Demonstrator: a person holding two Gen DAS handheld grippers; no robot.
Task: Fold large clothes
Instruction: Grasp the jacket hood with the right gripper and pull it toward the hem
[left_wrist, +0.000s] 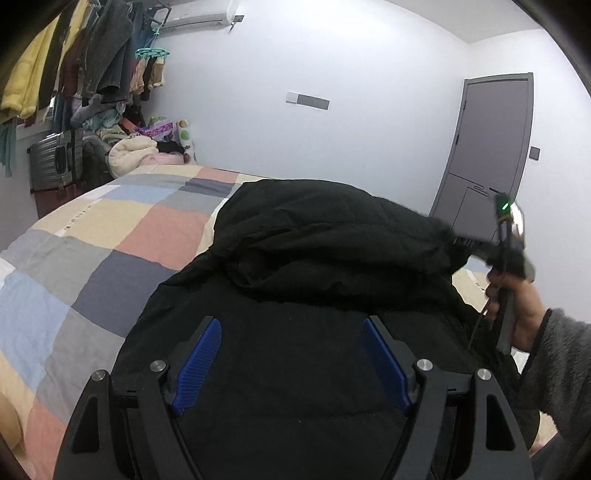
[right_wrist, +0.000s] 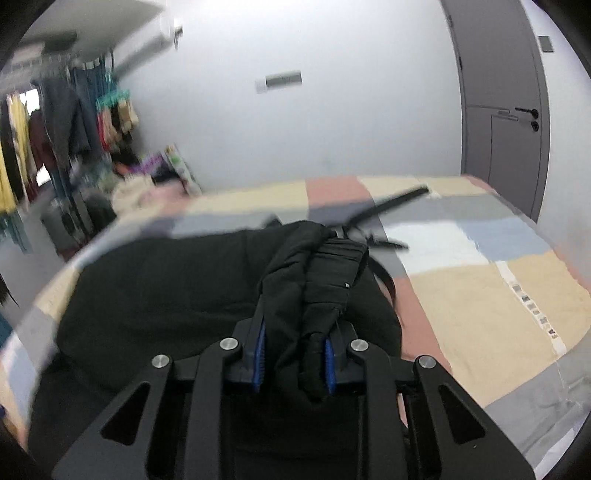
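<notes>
Patchwork bed (left_wrist: 110, 236), grey door (left_wrist: 491, 147); left gripper (left_wrist: 291, 363) spread, right gripper (right_wrist: 293, 363) pinching black coat (right_wrist: 166, 288)

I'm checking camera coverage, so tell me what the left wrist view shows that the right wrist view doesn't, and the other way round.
Only the left wrist view shows the left gripper, jaws wide apart over the black jacket, and the person's hand holding the other tool. Only the right wrist view shows the right gripper closed on a bunched fold of the jacket, plus a loose black strap on the bed. Both show the patchwork bedspread, the grey door and the hanging clothes.
</notes>
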